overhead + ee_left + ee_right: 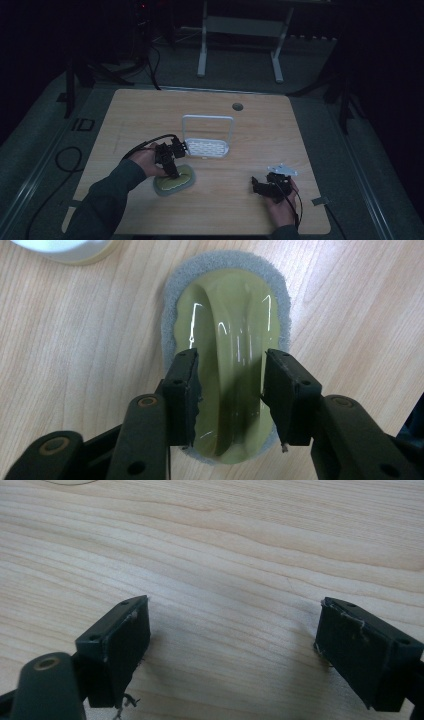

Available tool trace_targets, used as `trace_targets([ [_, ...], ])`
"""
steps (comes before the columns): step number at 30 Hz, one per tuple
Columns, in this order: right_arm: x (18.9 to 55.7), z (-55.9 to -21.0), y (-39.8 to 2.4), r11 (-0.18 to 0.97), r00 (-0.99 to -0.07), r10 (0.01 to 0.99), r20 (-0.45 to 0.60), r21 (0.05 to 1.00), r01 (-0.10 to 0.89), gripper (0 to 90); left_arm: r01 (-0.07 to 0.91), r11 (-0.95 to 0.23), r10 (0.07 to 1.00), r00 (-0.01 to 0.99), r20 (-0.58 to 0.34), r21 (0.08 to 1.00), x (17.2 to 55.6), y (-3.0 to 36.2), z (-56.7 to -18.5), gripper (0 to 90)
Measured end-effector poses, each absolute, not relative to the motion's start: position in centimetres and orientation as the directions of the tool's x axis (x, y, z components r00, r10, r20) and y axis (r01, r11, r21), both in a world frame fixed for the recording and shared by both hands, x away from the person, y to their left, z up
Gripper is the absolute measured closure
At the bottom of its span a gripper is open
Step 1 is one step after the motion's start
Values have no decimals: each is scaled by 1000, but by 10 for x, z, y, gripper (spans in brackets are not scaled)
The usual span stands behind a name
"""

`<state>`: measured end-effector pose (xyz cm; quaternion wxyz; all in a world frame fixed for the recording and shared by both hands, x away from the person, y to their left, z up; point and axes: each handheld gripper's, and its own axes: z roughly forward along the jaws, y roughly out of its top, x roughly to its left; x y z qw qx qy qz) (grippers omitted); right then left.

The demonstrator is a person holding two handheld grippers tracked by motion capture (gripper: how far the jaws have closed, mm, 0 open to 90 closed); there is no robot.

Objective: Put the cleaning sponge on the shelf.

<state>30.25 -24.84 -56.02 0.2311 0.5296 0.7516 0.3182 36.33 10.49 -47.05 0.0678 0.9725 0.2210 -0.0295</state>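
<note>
White rack [207, 136] stands just behind the green sponge [175, 181].

Glossy plastic scrubber [227, 365] w/ rough foam rim (grey); matt wood table [280, 135].

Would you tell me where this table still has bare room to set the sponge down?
Bare wood runs along the table's far left, from the white rack to that corner, and between the rack and the right edge. The front middle, between the sponge and the right gripper, is also free. It is crowded around the left gripper, sponge and rack.
</note>
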Motion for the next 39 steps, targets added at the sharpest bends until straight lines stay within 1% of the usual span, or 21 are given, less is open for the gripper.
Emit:
trace_targets([
  [20,303,-560,-248,238,-333,943,-11,724,648,139,401,-914,395,914,-90,59,365,98,-474,699],
  [22,303,-560,-248,237,-333,943,-11,724,648,140,400,-915,395,915,-80,57,364,97,-474,709],
  [26,303,-560,-248,237,-333,943,-11,723,648,140,391,-919,388,920,-63,44,363,97,-473,713],
  [39,303,-560,-249,239,-334,943,-13,724,647,140,385,-921,382,923,-55,61,363,97,-470,716],
])
